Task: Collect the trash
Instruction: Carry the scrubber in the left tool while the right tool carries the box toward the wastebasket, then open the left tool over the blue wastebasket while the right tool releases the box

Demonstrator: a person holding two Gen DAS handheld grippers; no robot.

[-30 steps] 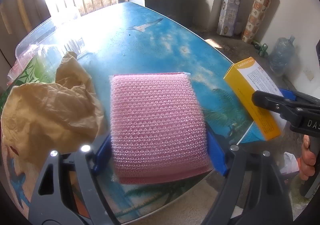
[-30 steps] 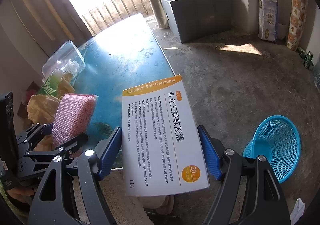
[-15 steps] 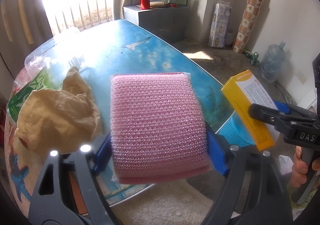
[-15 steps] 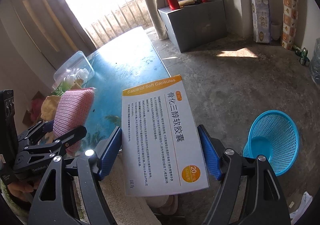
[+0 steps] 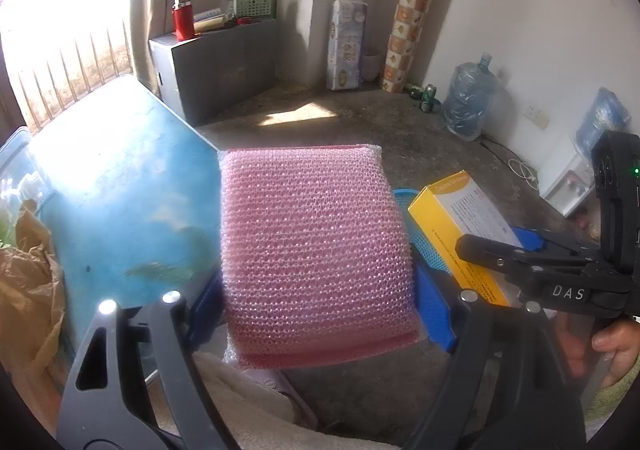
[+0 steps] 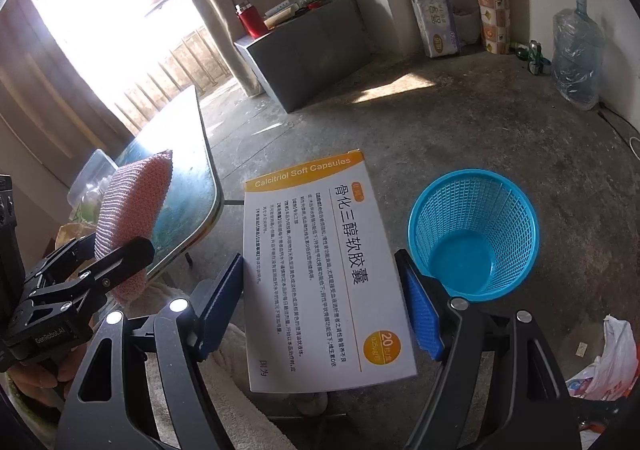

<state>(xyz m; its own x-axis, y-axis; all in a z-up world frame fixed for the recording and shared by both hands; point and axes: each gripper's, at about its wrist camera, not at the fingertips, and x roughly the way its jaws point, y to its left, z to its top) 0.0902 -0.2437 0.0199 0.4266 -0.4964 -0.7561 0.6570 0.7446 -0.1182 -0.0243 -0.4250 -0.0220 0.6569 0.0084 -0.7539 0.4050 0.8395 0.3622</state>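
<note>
Left gripper (image 5: 316,298) clamps the pink sponge (image 5: 316,250); right gripper (image 6: 320,306) clamps the medicine box (image 6: 320,270). The blue basket (image 6: 474,234), at two o'clock of the box, looks empty, so dropping is left. More litter remains on the worktop (image 5: 120,189).

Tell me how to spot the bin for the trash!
Look at the grey concrete floor beside the blue table. The blue basket stands there upright, round, mesh-walled and open on top, unlike the crumpled plastic bag lying nearby.

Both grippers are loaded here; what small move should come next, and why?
Probably carry the right gripper a little further right, until the medicine box hangs above the blue basket. The box is clamped, still left of the basket's mouth, and the left gripper holds the pink sponge behind it.
</note>
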